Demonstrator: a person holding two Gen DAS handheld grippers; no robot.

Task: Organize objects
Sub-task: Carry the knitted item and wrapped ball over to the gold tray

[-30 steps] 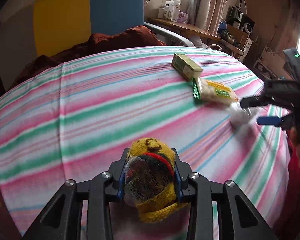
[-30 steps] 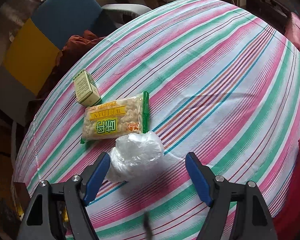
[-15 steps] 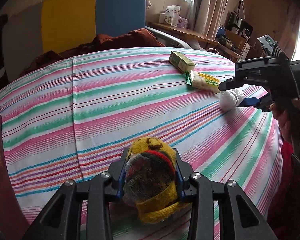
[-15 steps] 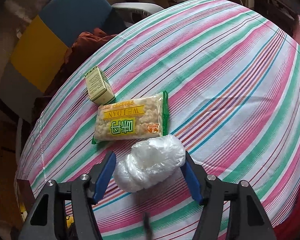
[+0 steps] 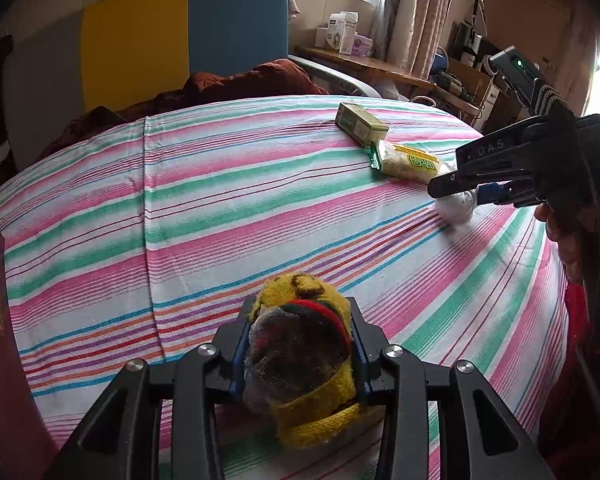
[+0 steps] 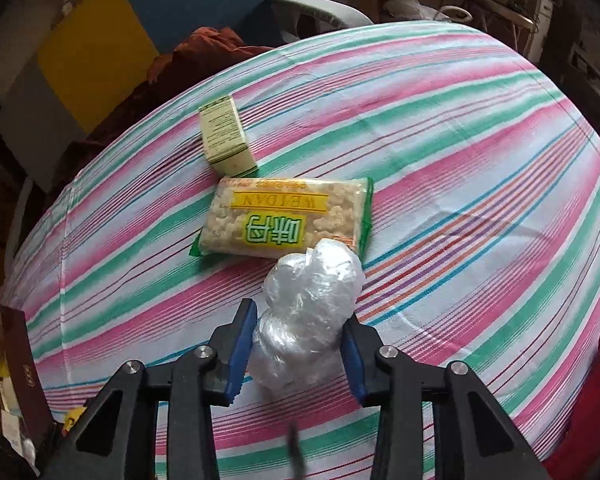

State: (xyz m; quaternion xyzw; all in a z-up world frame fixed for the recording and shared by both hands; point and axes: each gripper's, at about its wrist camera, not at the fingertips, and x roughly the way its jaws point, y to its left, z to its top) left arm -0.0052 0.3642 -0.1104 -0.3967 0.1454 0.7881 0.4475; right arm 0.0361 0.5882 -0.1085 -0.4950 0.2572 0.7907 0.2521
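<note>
Plastic bag bundle point(image 6: 312, 312), crumpled and clear, sits on the striped tabletop point(image 6: 460, 160) between the blue pads of the right tongs point(image 6: 300, 344); jaws closing, pads pressing both sides of its lower part. Upper part touches the near edge of the snack packet point(image 6: 284, 218); green box point(image 6: 226, 140) just beyond the packet

Left tongs point(image 5: 300, 356) clamped on a yellow knitted toy point(image 5: 304, 360) with red band, low over the near tabletop, well apart from the row

Left wrist view only: right tongs point(image 5: 456, 196) from the side, person's hand point(image 5: 568, 232) on them, bundle point(image 5: 456, 206) mostly hidden. Right wrist view only: packet's printed face, both pads on the bundle
</note>
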